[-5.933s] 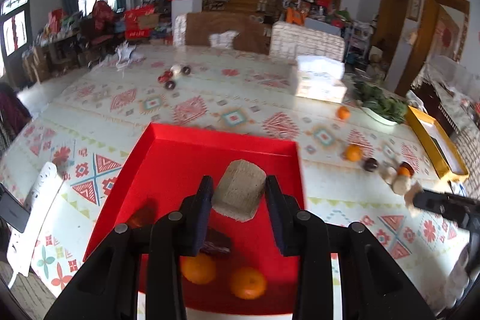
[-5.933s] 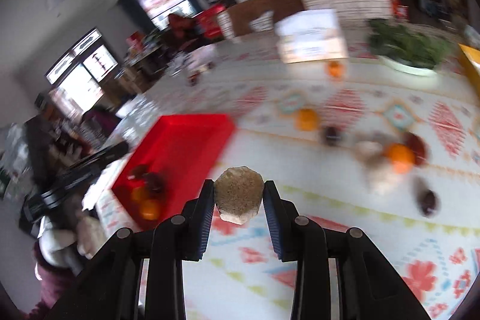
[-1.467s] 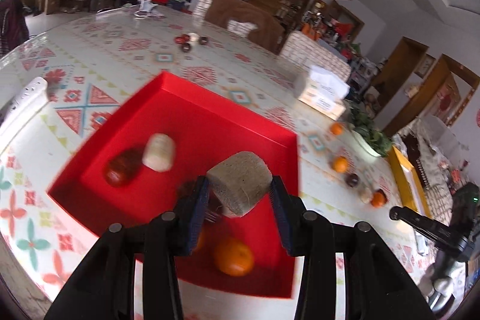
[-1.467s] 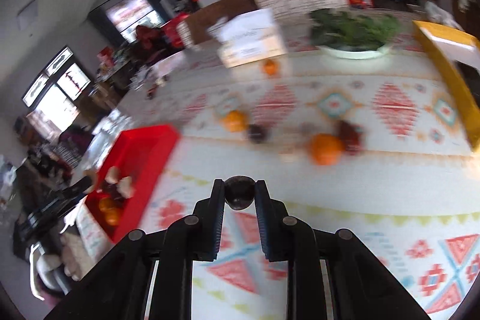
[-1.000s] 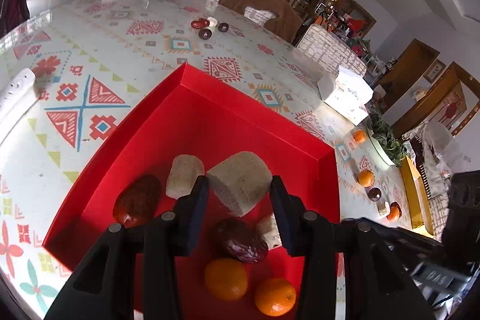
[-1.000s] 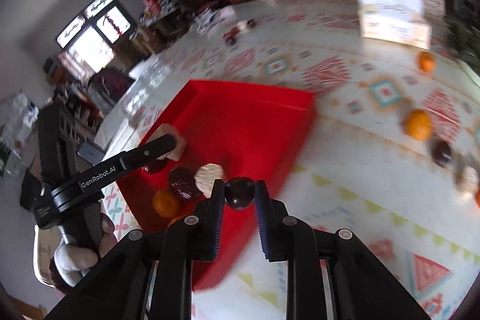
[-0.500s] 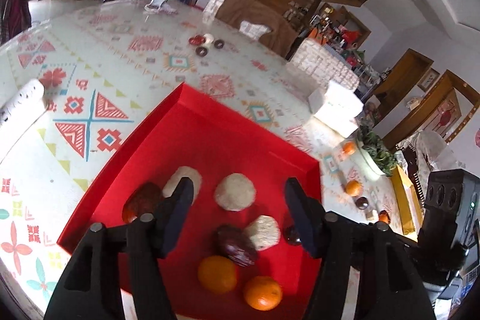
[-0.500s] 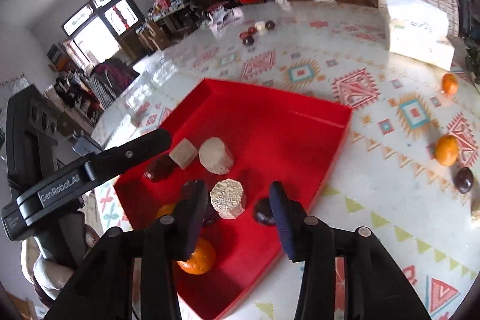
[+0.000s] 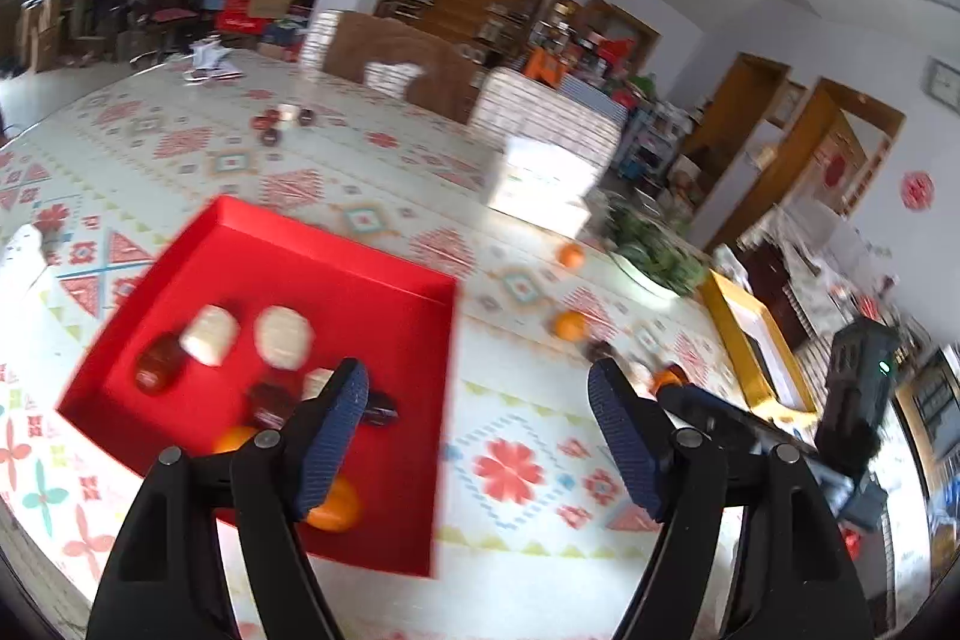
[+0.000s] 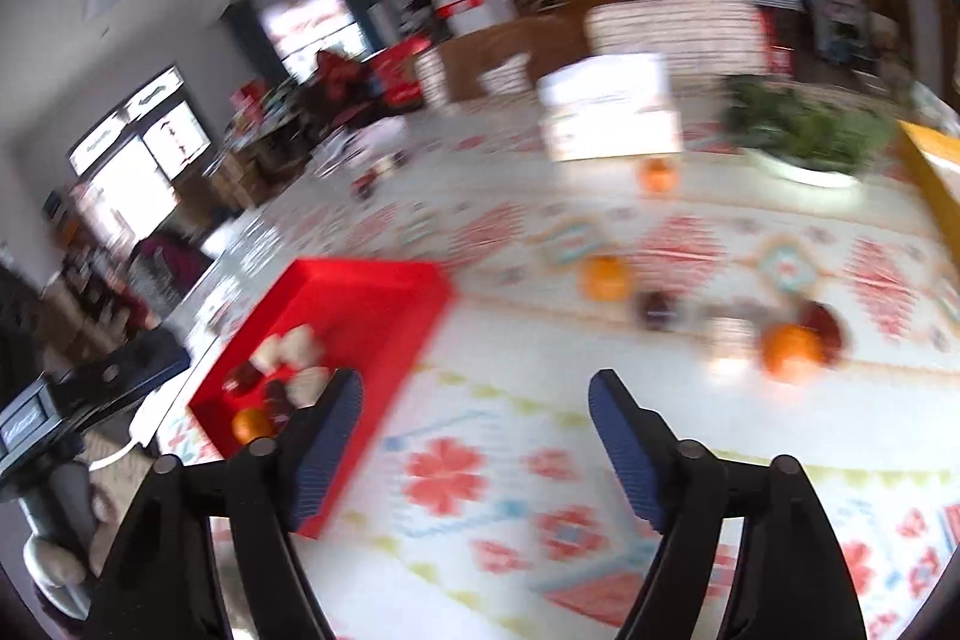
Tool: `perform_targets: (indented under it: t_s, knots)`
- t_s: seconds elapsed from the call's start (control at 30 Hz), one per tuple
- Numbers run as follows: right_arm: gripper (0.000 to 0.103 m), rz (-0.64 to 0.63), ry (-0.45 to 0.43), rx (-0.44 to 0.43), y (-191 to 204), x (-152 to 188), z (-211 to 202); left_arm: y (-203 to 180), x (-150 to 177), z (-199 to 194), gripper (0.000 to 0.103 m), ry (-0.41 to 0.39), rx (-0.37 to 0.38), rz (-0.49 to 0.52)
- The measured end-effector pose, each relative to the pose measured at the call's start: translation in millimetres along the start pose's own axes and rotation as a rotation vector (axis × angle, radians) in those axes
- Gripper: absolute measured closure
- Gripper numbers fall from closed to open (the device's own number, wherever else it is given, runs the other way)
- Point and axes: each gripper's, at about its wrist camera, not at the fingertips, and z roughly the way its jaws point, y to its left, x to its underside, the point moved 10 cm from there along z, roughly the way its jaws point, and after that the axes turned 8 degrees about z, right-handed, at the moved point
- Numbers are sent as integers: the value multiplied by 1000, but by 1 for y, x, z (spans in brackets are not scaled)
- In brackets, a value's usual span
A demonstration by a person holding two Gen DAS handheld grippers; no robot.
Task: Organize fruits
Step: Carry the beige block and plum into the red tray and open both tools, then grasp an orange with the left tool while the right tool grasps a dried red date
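Both hand-held grippers have released what they carried a second ago: the pale beige chunk once pinched by the left hand-held gripper [image 9: 477, 421] now lies in the shallow red rectangular tray [image 9: 336, 244], and the small dark round fruit once pinched by the right hand-held gripper [image 10: 474, 424] is gone from between its fingers. Each tool's jaws now stand spread wide with nothing between them.

From the left wrist view, the red tray fills the lower left of the frame on the counter [image 9: 528, 550], which is covered in a white cloth with red geometric patterns. Inside it sit two pale beige chunks [image 9: 282, 337], a dark red fruit [image 9: 157, 363] at the left, darker fruits near the left fingertip, and an orange citrus fruit [image 9: 336, 505] at the near edge, partly behind the finger.

At right of centre, loose on the cloth well apart from the tray, lie two more oranges [image 9: 569, 325], one above the other, and some small blurred fruits.

From the right wrist view, which is motion-blurred, the tray sits at lower left and a cluster of loose fruit [image 10: 792, 343] at centre right. A white bowl of leafy greens [image 10: 804, 142] stands at upper right.
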Motion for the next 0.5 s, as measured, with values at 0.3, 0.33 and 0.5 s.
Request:
perform_targets:
  t_s: [0.3, 0.33, 0.5]
  knots:
    - [20, 194, -57, 114, -130, -6, -61, -79, 33, 45, 27, 110, 85, 83]
    - [20, 203, -57, 124, -138, -6, -64, -85, 38, 51, 27, 125, 92, 88]
    - [21, 185, -32, 171, -162, -4, -58, -107, 64, 89, 27, 215, 109, 105]
